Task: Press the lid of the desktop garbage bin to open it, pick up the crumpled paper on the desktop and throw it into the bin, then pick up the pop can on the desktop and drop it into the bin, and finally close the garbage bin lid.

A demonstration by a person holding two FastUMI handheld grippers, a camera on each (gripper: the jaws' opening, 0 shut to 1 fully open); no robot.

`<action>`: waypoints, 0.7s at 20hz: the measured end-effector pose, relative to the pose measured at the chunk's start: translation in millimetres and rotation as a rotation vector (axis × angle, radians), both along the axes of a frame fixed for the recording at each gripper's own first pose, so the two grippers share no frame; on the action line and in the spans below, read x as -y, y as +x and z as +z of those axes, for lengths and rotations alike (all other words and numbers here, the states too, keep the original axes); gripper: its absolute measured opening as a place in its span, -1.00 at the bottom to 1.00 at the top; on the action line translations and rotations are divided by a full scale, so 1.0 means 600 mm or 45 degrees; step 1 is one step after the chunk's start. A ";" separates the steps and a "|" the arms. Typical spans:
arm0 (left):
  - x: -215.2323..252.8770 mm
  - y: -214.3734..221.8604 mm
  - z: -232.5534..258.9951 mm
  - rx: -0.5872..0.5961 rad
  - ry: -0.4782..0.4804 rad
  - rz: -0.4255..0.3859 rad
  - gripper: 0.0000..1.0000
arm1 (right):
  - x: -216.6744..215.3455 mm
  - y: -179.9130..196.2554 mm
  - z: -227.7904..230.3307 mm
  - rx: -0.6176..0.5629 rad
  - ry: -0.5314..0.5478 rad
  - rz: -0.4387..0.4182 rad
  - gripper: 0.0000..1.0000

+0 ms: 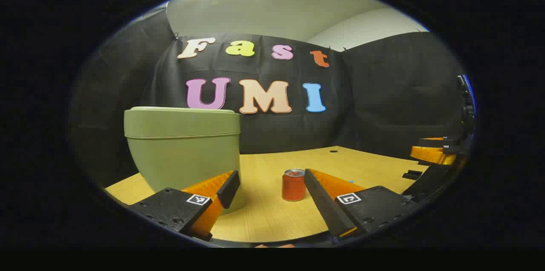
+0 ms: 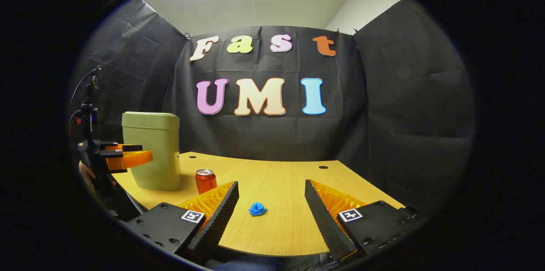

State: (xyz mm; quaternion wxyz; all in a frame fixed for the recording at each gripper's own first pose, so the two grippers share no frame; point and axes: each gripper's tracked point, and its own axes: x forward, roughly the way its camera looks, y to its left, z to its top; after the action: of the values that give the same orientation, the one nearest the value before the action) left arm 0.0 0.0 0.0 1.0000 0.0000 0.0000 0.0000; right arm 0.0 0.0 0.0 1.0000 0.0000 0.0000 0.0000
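While the lid of the garbage bin [image 1: 182, 151] sits flat and closed, we hold both grippers above the near edge of the desk [image 2: 281, 177], with nothing between either pair of fingers. In the left gripper view, our left gripper [image 1: 272, 188] has its fingers spread wide apart; the bin stands just behind its left finger [image 1: 228, 188], and the pop can [image 1: 294, 185] stands upright beside the bin, between the two fingers but farther off, touching neither. At the far right of that view we see the right gripper [image 1: 434, 149] over the desk's edge, well apart from the bin.

In the right gripper view, the right gripper's fingers [image 2: 219, 215] are likewise spread wide. The crumpled paper [image 2: 257, 209], a small blue wad, lies on the desk well to the right of the bin and nearer to us than the can, beyond the fingers and touching neither. The can stands just to the bin's right. The left gripper hovers just in front of the bin's left side.
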 end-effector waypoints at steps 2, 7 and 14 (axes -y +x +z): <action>-0.001 0.000 0.000 0.001 0.002 0.002 0.84 | -0.002 -0.002 0.000 -0.001 0.000 0.005 0.96; -0.007 0.000 0.003 0.006 0.007 0.015 0.83 | -0.005 0.001 -0.004 -0.007 -0.007 0.007 0.96; -0.010 0.000 -0.002 -0.005 0.004 0.018 0.84 | -0.001 -0.001 -0.003 -0.006 -0.002 0.004 0.96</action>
State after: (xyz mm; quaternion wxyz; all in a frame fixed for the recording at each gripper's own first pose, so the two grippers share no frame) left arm 0.2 5.8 -1.3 1.0000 0.0015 0.0021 0.0072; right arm -0.3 0.4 -1.6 1.0000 -0.0010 0.0025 0.0017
